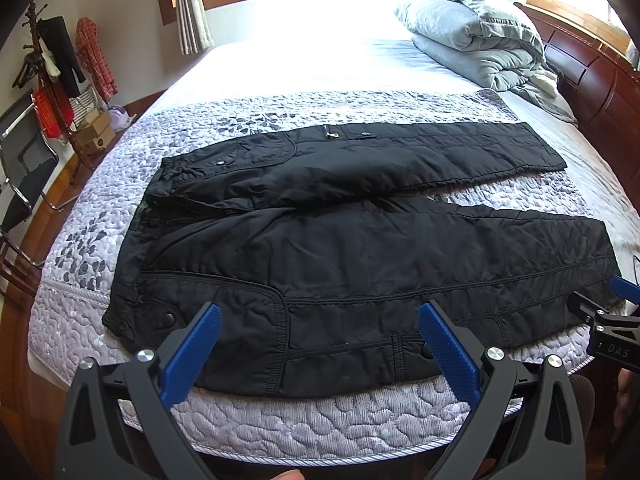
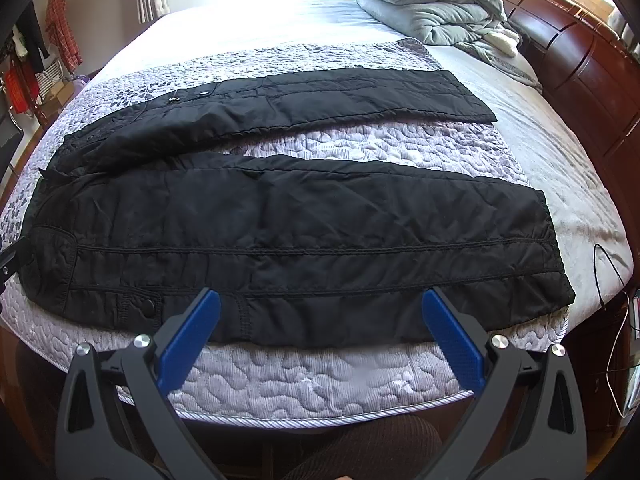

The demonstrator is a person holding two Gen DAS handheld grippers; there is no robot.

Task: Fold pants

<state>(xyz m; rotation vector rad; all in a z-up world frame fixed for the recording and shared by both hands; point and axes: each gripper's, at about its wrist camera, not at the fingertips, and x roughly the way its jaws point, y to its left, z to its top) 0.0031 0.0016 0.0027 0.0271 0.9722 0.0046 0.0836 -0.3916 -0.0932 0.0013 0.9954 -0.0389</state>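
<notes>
My bed [image 1: 280,420] wears a grey pebble-quilted cover. At its far end lies a folded grey duvet [image 1: 476,36], just beside the dark wooden headboard [image 1: 592,76]. Left of the bed stands a coat rack [image 1: 48,76] hung with clothes.

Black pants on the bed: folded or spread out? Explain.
Spread out. The black pants lie flat on the quilt, both legs apart and unstacked.
</notes>
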